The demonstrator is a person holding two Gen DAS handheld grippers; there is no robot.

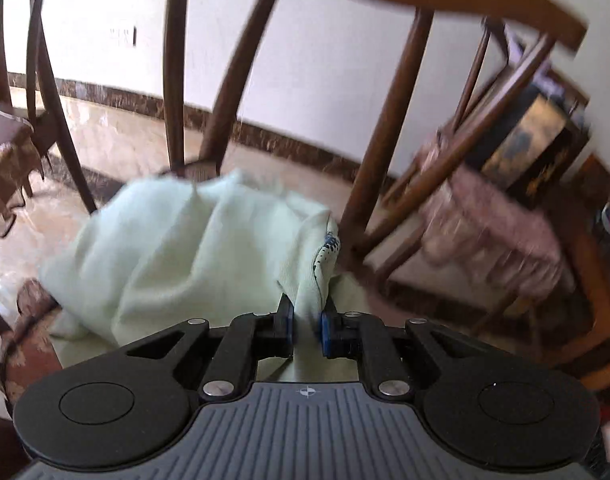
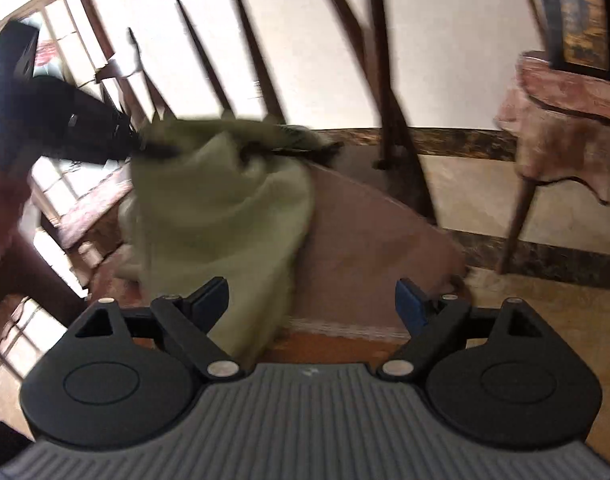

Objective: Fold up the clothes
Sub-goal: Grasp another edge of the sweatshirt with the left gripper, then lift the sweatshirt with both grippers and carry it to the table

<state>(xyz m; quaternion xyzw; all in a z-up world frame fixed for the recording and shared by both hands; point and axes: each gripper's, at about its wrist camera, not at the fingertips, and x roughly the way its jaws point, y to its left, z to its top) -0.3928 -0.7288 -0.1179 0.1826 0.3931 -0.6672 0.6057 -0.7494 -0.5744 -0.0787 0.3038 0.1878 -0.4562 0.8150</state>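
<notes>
A pale green garment [image 1: 177, 256] lies bunched ahead of my left gripper [image 1: 307, 324], which is shut on a fold of it near a blue-patterned label [image 1: 330, 246]. In the right wrist view the same garment [image 2: 225, 216] hangs and drapes over a chair seat with a pinkish cover [image 2: 365, 236]. My left gripper [image 2: 69, 120] shows there as a dark blurred shape at the garment's upper left edge. My right gripper [image 2: 311, 300] is open and holds nothing; the cloth's lower end passes just beside its left finger [image 2: 209, 300]. Both views are motion-blurred.
Dark wooden chair backs and legs [image 1: 389, 120] stand close ahead. A second chair with a frilled pink cover [image 2: 565, 120] stands at the right. A dark painted cabinet [image 1: 521, 140] is behind it. Tiled floor and a white wall lie beyond. Windows [image 2: 77, 184] are at the left.
</notes>
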